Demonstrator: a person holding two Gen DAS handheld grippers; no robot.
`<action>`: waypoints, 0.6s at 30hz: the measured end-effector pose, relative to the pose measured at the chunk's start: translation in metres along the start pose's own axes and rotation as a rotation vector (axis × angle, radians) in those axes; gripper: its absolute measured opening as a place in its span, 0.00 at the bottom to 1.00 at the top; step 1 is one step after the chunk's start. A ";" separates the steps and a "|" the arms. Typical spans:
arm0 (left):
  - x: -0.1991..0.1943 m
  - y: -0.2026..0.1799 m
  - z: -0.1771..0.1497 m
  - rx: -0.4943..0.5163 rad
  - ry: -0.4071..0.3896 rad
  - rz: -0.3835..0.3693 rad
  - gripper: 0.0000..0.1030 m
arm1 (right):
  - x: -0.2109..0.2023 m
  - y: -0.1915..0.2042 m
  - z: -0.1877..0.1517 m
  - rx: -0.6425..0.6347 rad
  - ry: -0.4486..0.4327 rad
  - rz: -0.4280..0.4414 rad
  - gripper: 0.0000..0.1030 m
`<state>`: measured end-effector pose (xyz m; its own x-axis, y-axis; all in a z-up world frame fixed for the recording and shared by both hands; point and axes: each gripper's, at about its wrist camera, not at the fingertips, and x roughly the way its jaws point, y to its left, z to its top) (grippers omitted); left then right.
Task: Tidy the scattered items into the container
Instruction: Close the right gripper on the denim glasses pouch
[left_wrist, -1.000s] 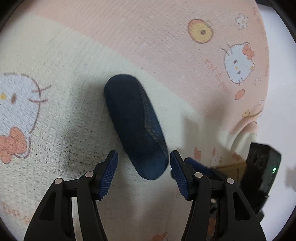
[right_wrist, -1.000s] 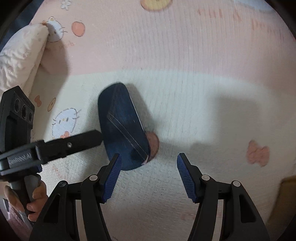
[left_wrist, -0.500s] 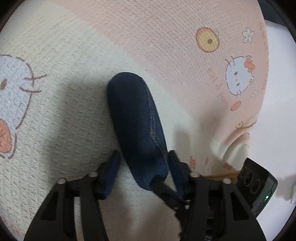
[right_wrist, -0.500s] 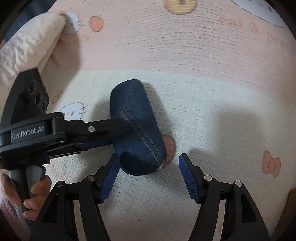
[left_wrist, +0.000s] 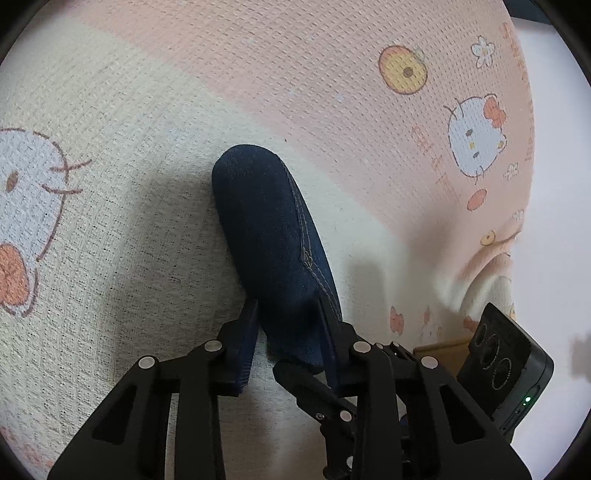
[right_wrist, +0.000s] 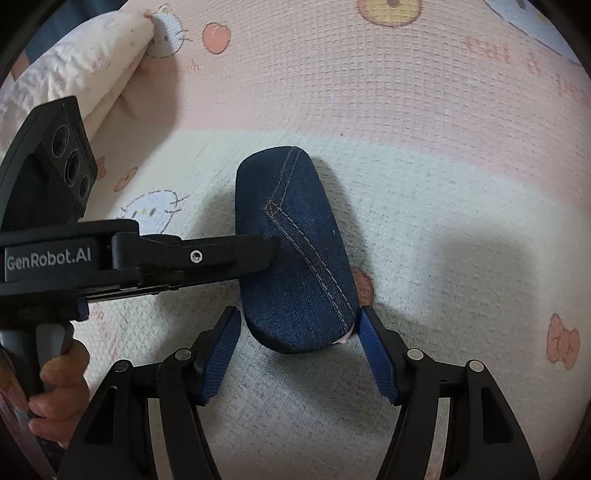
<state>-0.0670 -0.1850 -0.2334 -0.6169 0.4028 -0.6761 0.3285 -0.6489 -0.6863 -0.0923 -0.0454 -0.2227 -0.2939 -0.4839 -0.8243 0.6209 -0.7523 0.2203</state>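
Note:
A dark blue denim-covered case with tan stitching lies on a pink and cream cartoon-print blanket. My left gripper is shut on the case's near end, one pad on each side. In the right wrist view the case sits just ahead of my right gripper, which is open with its blue pads either side of the case's near end. The left gripper reaches in from the left and clamps the case's side. No container is clearly in view.
A folded white quilt lies at the far left of the right wrist view. The bed's edge and white floor are at the right of the left wrist view, with a brown cardboard edge beside the right gripper's body.
My left gripper has moved forward onto the case and closed on it. The case has turned a little, showing its stitched side. My right gripper has come closer to the case's end, still open.

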 end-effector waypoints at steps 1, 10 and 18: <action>0.000 0.001 0.000 0.001 0.003 -0.002 0.33 | -0.001 -0.001 0.000 -0.004 -0.002 -0.001 0.58; 0.007 -0.020 -0.012 0.056 0.064 -0.056 0.32 | -0.030 -0.010 -0.014 0.053 -0.009 -0.073 0.57; 0.032 -0.059 -0.046 0.150 0.169 -0.117 0.32 | -0.068 -0.039 -0.054 0.208 -0.009 -0.145 0.57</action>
<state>-0.0734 -0.1044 -0.2272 -0.5122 0.5746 -0.6383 0.1442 -0.6751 -0.7235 -0.0570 0.0412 -0.2037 -0.3762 -0.3674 -0.8506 0.4094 -0.8895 0.2031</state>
